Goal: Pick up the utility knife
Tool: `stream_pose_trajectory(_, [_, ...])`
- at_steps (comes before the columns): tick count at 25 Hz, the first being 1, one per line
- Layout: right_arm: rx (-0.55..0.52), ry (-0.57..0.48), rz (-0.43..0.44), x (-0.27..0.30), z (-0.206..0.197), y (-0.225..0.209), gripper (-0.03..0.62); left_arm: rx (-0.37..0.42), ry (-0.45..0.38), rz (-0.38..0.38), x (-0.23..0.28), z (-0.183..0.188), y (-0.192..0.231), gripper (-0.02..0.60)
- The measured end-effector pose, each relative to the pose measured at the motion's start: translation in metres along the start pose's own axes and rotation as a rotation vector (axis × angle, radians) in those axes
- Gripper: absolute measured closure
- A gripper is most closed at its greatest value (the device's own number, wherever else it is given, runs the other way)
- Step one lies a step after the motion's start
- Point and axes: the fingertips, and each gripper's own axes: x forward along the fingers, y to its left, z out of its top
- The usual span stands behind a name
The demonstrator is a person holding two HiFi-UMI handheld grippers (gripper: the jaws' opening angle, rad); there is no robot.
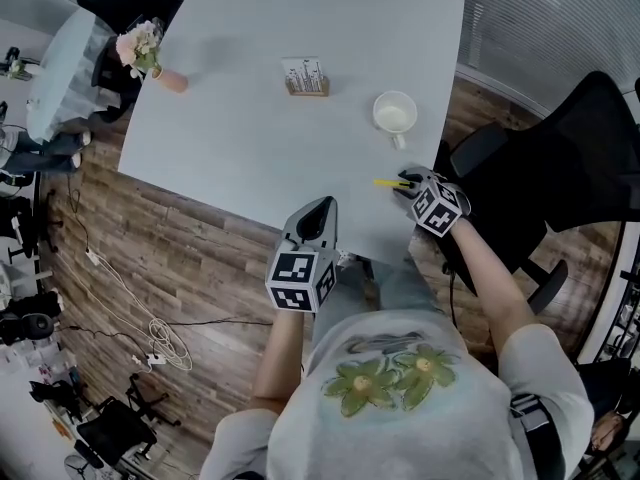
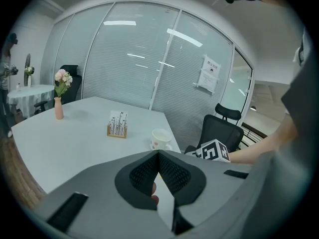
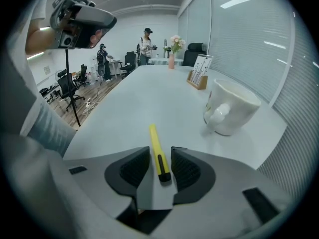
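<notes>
Head view — flowers [image 1: 140, 48] in vase [image 1: 172, 81], cards [image 1: 303, 70] in holder [image 1: 308, 91], knife [image 1: 389, 182] near mug [image 1: 395, 115].

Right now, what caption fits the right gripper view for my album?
Open jaws of the right gripper straddle the yellow utility knife on the white table, near a white mug.

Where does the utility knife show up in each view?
Head view: utility knife right of centre, at the tip of the right claw, below the mug.
Left gripper view: not visible.
Right gripper view: low centre, lying between the open jaws, untouched.
Shared landmark: the white mug.
</notes>
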Motion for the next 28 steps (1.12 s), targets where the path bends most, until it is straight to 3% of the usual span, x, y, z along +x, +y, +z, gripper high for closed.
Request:
stream_pose_trajectory(5, [0.01,-0.024,-0.007,-0.0008,-0.0007,0.0017,0.462,-0.003,0.007,0.0,0.0009,-0.0026,-0.0014,0.58])
stream_pose_trajectory(9, [0.036,-0.044,-0.032,-0.002,-0.0026,0.0007,0.521,-0.001,0.012,-0.007,0.0017,-0.0046,-0.0048,0.58])
stream_pose_trajectory(28, [0.117,-0.056,-0.07,-0.0042,-0.0037,0.0081,0.522,-0.005,0.001,-0.023,0.0037,-0.0024,-0.0047,0.58])
